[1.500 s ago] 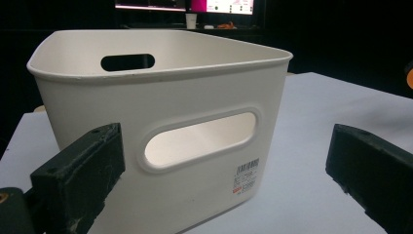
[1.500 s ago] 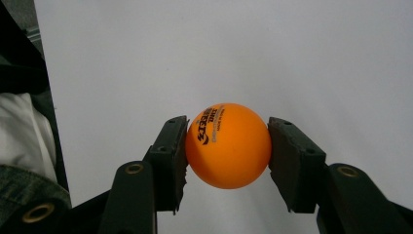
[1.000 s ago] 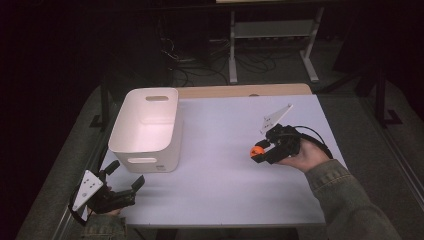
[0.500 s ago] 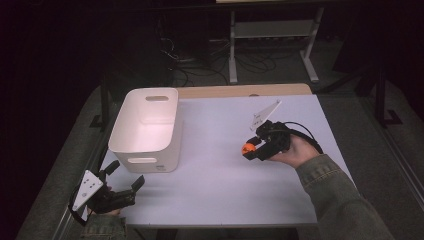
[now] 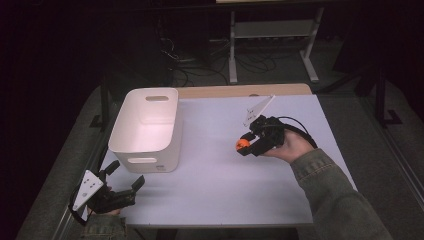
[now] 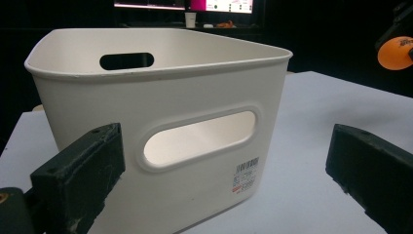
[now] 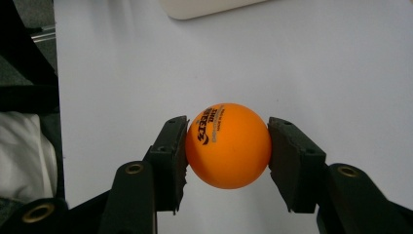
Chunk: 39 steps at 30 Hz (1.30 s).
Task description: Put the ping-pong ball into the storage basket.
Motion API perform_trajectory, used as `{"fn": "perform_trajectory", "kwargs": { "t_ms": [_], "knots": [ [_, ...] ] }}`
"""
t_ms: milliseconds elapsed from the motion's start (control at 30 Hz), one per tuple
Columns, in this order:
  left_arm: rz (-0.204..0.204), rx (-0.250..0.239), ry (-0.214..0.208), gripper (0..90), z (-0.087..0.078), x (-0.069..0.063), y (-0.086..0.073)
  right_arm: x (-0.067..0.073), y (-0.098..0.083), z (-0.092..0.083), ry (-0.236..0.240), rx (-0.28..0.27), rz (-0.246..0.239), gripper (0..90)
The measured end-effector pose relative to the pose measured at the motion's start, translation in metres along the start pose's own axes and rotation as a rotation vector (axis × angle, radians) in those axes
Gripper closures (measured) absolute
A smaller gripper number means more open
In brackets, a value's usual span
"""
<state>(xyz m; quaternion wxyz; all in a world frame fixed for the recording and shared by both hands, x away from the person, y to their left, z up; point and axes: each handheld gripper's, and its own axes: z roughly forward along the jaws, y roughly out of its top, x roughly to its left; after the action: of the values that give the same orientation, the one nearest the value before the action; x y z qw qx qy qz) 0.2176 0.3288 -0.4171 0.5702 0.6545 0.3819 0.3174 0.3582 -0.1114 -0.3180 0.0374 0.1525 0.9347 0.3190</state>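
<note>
Right hand-held gripper (image 5: pixel 243 145) pinches an orange ball (image 7: pixel 228 145), one pad on each side at the ball's widest part; likely chosen so the round surface cannot squirt out. The ball sits above the right half of the table (image 5: pixel 220 200), clear of the surface, nearer the right edge than the left. Jaws point toward the white bin (image 5: pixel 145 127), which stands near the left edge, open top up, handle slots on its short ends. Judging by that aim, the bin is where the ball goes.

Left hand-held gripper (image 5: pixel 122 182) rests at the near left corner, jaws spread wide with nothing between them, facing the bin's near end wall (image 6: pixel 195 141). It seems parked there, ready to steady the bin if needed.
</note>
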Motion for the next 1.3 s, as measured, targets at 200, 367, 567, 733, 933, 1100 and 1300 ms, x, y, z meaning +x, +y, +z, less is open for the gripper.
{"fn": "perform_trajectory", "kwargs": {
  "t_ms": [200, 367, 567, 733, 933, 1100, 1300],
  "knots": [
    [0.000, -0.001, 0.000, 0.3, 0.000, 0.000, 0.000, 0.000, 0.009, 0.001, 0.008, 0.004, -0.016, 49.9],
    [0.000, -0.002, -0.001, 0.3, 0.000, 0.000, 0.000, 0.001, 0.020, 0.000, 0.019, -0.006, -0.035, 49.9],
    [-0.001, -0.004, -0.002, 0.2, 0.000, 0.000, 0.000, 0.003, 0.028, 0.003, 0.023, -0.004, -0.051, 49.9],
    [-0.001, 0.001, -0.004, 0.3, 0.000, 0.000, 0.000, 0.002, 0.035, 0.003, 0.025, -0.009, -0.057, 49.9],
    [-0.001, -0.001, -0.004, 0.3, 0.000, 0.000, 0.000, 0.003, 0.047, 0.004, 0.029, -0.008, -0.076, 49.9],
    [-0.002, -0.003, -0.004, 0.3, 0.000, 0.000, 0.000, 0.004, 0.055, 0.007, 0.044, -0.011, -0.084, 49.9],
    [-0.001, -0.004, -0.005, 0.3, 0.000, 0.000, 0.000, 0.006, 0.062, 0.010, 0.048, -0.006, -0.092, 50.0]
  ]
}}
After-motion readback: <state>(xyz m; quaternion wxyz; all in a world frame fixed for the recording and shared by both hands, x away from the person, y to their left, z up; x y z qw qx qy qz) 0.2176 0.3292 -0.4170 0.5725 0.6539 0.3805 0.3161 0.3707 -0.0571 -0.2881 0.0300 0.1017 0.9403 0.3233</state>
